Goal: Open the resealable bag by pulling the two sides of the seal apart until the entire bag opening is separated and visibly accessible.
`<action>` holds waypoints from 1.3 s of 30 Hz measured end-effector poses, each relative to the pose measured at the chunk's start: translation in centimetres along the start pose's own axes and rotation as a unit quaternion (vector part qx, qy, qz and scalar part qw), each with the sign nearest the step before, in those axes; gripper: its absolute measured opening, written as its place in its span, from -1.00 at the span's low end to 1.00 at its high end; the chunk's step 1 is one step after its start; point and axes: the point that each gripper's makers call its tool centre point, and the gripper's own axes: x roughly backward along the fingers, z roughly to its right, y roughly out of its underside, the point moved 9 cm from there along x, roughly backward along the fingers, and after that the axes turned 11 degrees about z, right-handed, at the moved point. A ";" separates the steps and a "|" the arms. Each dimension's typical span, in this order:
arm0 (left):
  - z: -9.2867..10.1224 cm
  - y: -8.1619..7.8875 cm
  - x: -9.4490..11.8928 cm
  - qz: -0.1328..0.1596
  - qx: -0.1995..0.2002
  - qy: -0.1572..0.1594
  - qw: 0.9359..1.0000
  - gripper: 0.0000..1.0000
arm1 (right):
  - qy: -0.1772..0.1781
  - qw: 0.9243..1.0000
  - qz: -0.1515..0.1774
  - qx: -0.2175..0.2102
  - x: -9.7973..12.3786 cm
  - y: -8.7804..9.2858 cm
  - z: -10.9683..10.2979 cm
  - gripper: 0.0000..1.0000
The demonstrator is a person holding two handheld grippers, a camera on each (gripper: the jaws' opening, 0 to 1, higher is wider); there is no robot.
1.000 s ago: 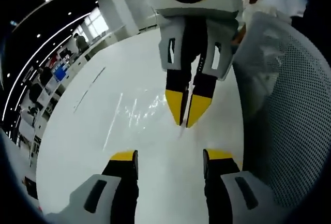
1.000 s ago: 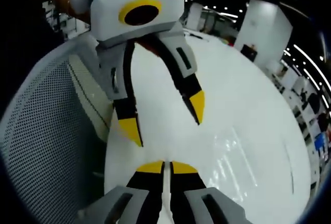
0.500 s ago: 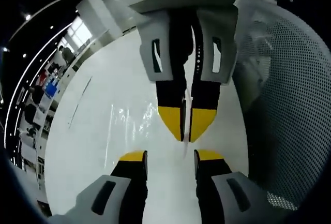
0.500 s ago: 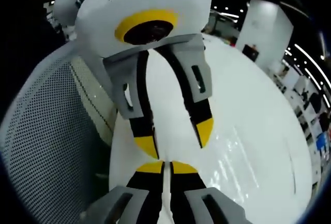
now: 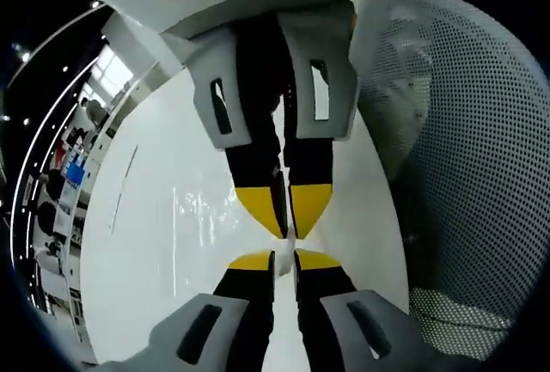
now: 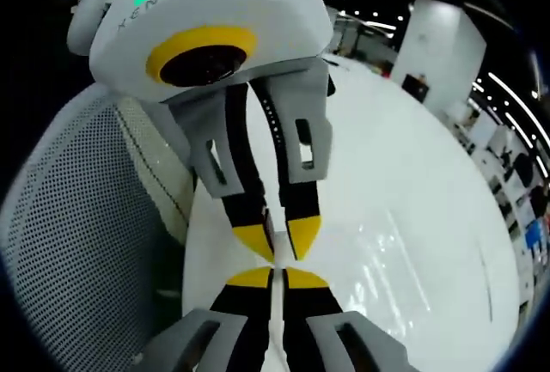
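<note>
I hold two grippers, tip to tip. My right gripper [image 6: 272, 278] has its two yellow-tipped jaws pressed together on one thin, clear edge of the resealable bag [image 6: 273, 303], which runs as a pale strip between them. My left gripper [image 5: 284, 259] has its jaws drawn narrow, nearly touching, with the same thin edge [image 5: 290, 236] between the tips; whether they truly clamp it I cannot tell. The bag is one sheet of clear film, and most of it is hard to make out against the white below. In each view the other gripper comes down from the top, grey-shelled, black-armed, yellow-tipped, its tips almost meeting mine. Under them lies one glossy white table [image 5: 155, 243] with soft reflections. Beside it stands one chair [image 6: 77, 243] with a perforated grey mesh back, cut off at the edge.
</note>
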 end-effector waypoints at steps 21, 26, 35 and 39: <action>-0.5 0.1 0.6 0.030 0.012 0.014 0.999 -1.00 | 0.033 0.999 0.003 0.028 0.2 -0.4 -0.3 -1.00; -0.4 0.2 0.9 0.035 0.022 0.016 0.999 -1.00 | 0.035 0.999 0.005 0.034 0.2 -0.6 -0.4 -1.00; -0.3 0.1 1.1 0.051 0.031 0.021 0.998 -1.00 | 0.030 0.999 0.001 0.044 0.0 -0.6 -0.5 -1.00; -0.1 0.0 1.1 0.049 0.025 0.024 0.998 -1.00 | 0.022 0.999 0.001 0.047 0.0 -0.6 -0.6 -1.00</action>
